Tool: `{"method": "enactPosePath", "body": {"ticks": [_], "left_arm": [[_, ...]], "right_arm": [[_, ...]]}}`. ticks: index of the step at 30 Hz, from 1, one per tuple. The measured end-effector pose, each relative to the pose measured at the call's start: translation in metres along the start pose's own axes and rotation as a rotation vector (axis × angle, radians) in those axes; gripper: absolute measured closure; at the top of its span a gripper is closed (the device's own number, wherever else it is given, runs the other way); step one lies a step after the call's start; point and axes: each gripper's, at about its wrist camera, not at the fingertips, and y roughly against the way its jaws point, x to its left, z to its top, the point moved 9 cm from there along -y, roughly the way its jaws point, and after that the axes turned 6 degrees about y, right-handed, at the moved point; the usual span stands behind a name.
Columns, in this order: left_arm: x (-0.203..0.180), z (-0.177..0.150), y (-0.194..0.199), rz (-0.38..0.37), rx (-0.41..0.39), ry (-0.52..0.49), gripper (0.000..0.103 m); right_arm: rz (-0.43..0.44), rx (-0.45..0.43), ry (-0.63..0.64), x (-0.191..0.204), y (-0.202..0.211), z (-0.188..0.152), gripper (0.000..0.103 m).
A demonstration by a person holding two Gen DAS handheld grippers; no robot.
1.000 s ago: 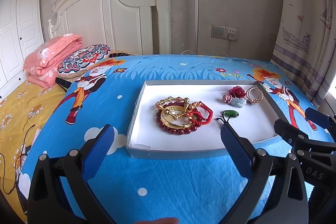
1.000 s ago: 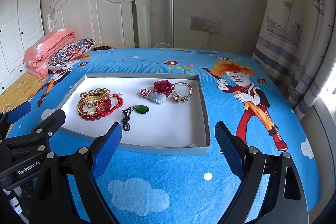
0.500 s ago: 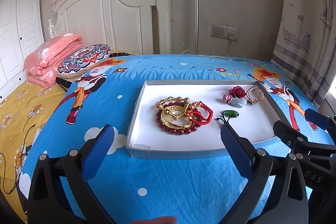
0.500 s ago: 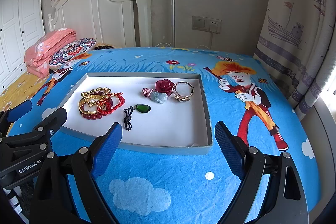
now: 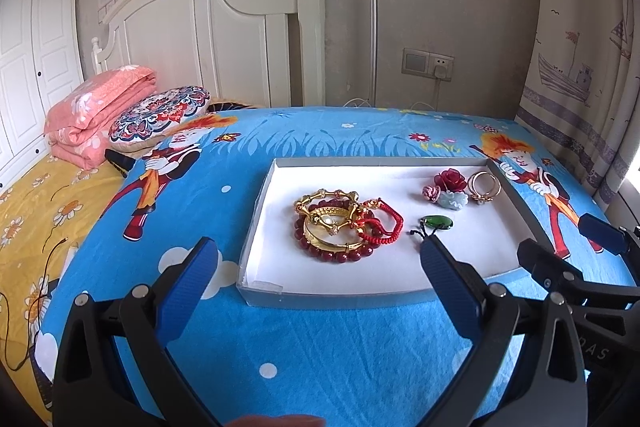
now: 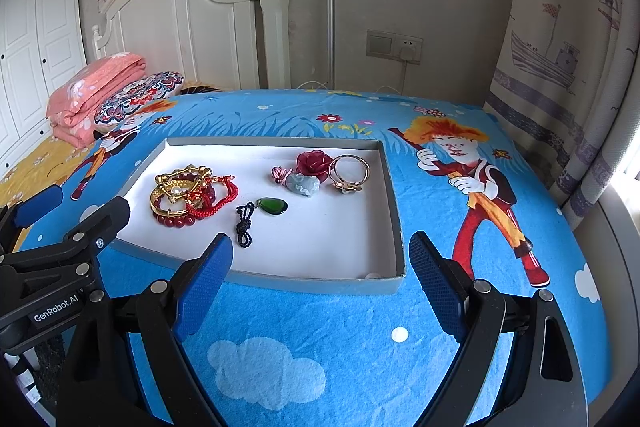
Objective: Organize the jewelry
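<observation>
Grippers have barely shifted since a second ago; the right gripper point(image 6: 320, 279) has edged slightly nearer the tray point(image 6: 394, 211), and the left gripper point(image 5: 316, 287) keeps its place. Both sets of fingers stand wide and hold nothing. Inside the tray, the bracelets point(image 5: 340, 227) lie left of the green pendant point(image 6: 273, 206), beyond all fingertips, touching none.

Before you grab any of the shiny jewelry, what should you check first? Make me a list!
1. Left gripper open, holding nothing: ok.
2. Right gripper open, holding nothing: ok.
3. All jewelry inside the tray: ok.
4. Green pendant lying apart from the other pieces: ok.
5. Bracelets separate from each other: not ok, piled together.
6. Where each piece should go: cannot tell.
</observation>
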Motion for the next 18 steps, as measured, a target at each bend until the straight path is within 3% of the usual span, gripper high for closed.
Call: {"method": "enactPosePath", "body": {"ticks": [6,10,12,15,18], "left_arm": [[-0.001,0.004,-0.002,0.004,-0.002,0.0,0.005],[0.0,0.005,0.002,0.059,-0.038,-0.012,0.005],[-0.006,0.003,-0.003,0.031,-0.006,-0.04,0.005],[-0.004,0.002,-0.012,0.006,0.047,-0.063,0.005],[0.02,0.006,-0.022,0.011,0.075,-0.022,0.005]], "right_arm": [[0.001,-0.011,-0.003,0.004,0.005,0.002,0.019],[0.001,-0.016,-0.001,0.001,0.006,0.004,0.019],[-0.002,-0.013,-0.003,-0.005,0.004,0.004,0.019],[-0.006,0.011,-0.03,-0.025,-0.007,0.002,0.019],[-0.051,0.045,-0.088,-0.068,-0.022,-0.002,0.019]]}}
